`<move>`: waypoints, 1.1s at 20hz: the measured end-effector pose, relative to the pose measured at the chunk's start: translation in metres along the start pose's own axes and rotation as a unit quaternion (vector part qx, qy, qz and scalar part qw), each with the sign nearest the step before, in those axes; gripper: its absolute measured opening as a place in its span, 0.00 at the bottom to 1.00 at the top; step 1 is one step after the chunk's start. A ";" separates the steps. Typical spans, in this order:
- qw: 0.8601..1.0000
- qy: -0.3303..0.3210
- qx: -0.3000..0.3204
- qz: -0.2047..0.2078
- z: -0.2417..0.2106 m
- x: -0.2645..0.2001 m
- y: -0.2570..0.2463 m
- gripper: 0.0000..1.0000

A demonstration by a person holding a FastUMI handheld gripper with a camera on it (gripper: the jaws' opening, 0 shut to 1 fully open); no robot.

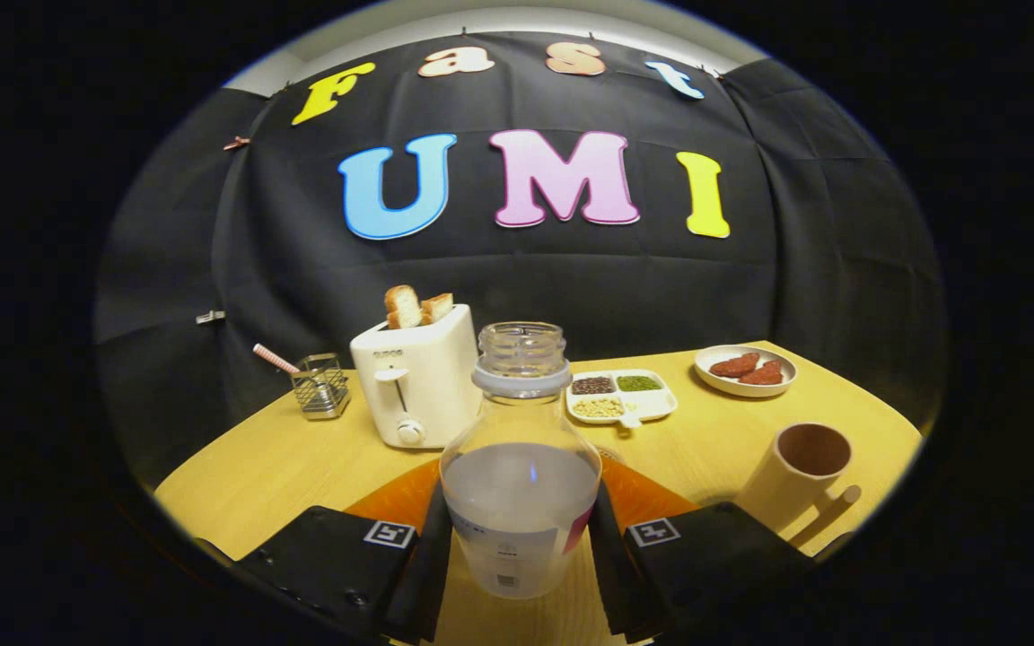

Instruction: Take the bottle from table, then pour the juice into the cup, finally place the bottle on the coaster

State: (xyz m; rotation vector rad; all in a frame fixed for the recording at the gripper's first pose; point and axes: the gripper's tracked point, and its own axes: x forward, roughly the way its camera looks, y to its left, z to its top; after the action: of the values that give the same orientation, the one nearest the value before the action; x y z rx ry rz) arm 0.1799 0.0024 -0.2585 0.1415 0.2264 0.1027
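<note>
A clear glass bottle (520,467) with no cap stands upright between my fingers, about half full of pale cloudy juice. My gripper (521,561) is shut on its lower body, one black finger (432,561) pressing on each side. An orange round coaster (387,504) lies on the wooden table (257,467) just behind the bottle, and the bottle and fingers hide most of it. A beige cup (795,475) with a brown inside and a stick handle stands empty beyond the right finger. Whether the bottle's base rests on the table I cannot tell.
A white toaster (416,386) holding two bread slices stands behind the bottle to the left. Left of it sits a small wire basket (320,386) with a pink handle. A divided dish of beans (622,397) and a plate of meat pieces (744,370) lie farther back to the right.
</note>
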 end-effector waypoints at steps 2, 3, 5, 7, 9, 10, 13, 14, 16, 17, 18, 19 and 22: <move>0.999 0.013 0.041 0.001 0.004 -0.002 -0.006 0.70; 0.998 0.018 0.061 -0.002 0.007 -0.004 -0.010 0.71; 0.993 0.021 0.113 -0.006 0.016 -0.008 -0.018 0.71; 0.981 0.025 0.193 0.009 0.026 -0.009 -0.019 0.71; 0.964 0.024 0.264 0.010 0.035 -0.009 -0.028 0.71; 0.956 0.023 0.293 0.003 0.039 -0.010 -0.035 0.71; 0.927 0.031 0.374 -0.011 0.043 -0.013 -0.054 0.71; 0.915 0.039 0.402 -0.010 0.043 -0.015 -0.057 0.71; 0.890 0.050 0.453 -0.020 0.042 -0.020 -0.069 0.71; 0.878 0.049 0.475 -0.024 0.044 -0.023 -0.075 0.71; 0.868 0.052 0.493 -0.031 0.045 -0.024 -0.081 0.71; 0.860 0.057 0.505 -0.036 0.043 -0.025 -0.085 0.71; 0.837 0.072 0.540 -0.047 0.035 -0.025 -0.092 0.71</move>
State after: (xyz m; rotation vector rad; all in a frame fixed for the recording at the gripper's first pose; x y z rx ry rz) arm 0.1718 -0.0955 -0.2333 1.2618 0.4233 -0.1287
